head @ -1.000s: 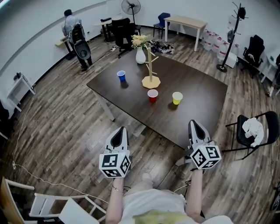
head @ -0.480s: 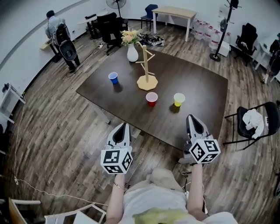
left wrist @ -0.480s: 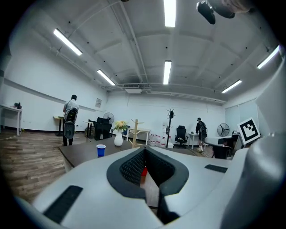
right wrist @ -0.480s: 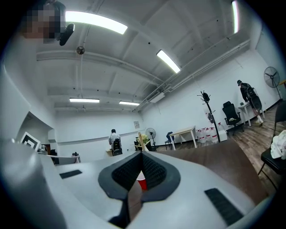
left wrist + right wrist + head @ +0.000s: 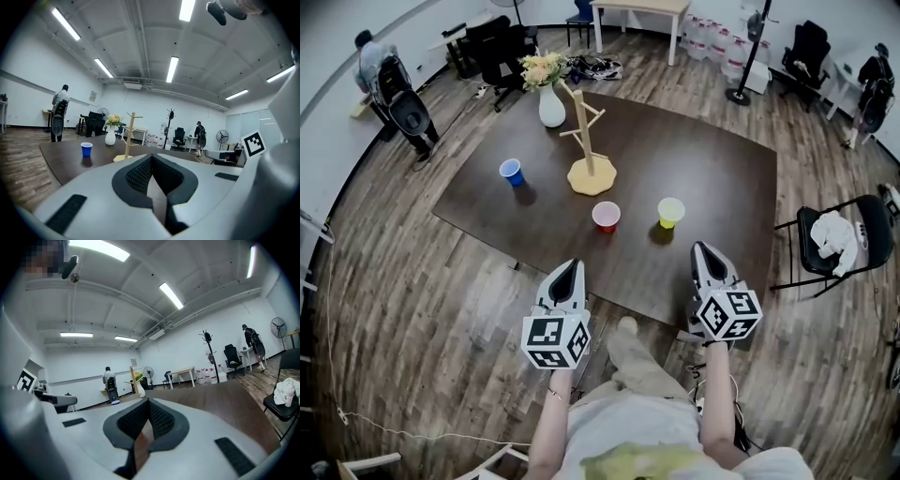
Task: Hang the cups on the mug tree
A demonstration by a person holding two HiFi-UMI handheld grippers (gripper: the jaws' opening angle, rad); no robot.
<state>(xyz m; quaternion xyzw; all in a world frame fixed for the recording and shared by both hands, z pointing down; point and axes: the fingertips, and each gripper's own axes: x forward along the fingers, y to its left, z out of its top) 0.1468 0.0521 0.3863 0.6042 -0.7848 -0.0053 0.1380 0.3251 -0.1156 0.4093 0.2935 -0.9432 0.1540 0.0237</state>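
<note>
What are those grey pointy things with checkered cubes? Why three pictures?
A person holds a grabbing tool in each hand: the left gripper and the right gripper. The cubes belong to them. One picture comes from a camera on the person's head, looking down. The other two come from cameras riding on the grippers, looking along their jaws. On the table stand a mug tree, a vase, a blue cup, a red cup and a yellow cup. Both pairs of jaws are shut and empty.

The left tool and right tool (own views) hide the red cup and yellow cup.
</note>
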